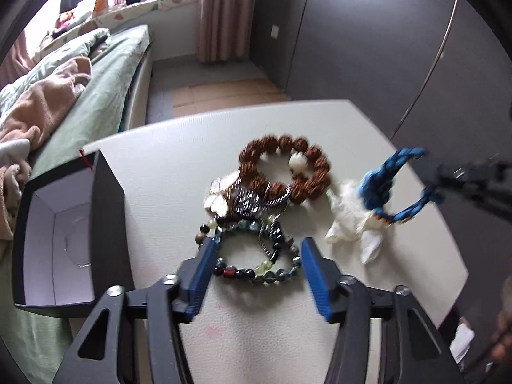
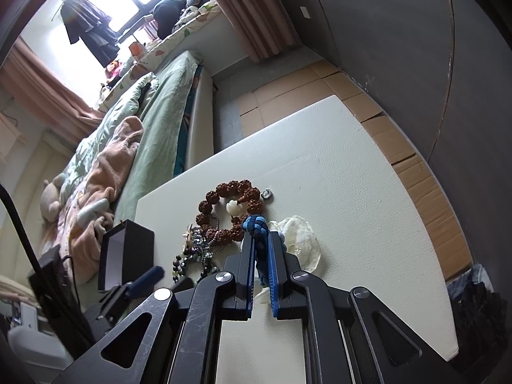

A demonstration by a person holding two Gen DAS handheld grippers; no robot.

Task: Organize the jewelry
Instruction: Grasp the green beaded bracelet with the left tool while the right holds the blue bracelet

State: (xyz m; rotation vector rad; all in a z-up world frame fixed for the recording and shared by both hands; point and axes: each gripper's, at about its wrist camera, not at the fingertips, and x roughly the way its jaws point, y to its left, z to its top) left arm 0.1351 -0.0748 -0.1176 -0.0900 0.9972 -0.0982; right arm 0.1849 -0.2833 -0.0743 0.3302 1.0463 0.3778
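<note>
A white table (image 1: 166, 147) holds a small pile of jewelry. The right gripper (image 2: 261, 249) is clamped on a blue braided cord (image 2: 256, 225), its two blue fingers pressed against the cord's sides. In the right wrist view the cord runs lengthwise between the fingers, its knotted end poking out past the fingertips toward the far side of the table. From the left wrist view the same cord (image 1: 377, 182) shows as a blurred blue loop, with white shell pieces (image 1: 348, 220) below it. The left gripper (image 1: 257, 249) hangs with its jaws spread wide, straddling a bracelet of dark mixed beads (image 1: 256, 270) lying flat on the table. Just beyond sits a brown bead bracelet (image 1: 284, 168) with one white bead. A black open box (image 1: 60, 233) stands to the left
</note>
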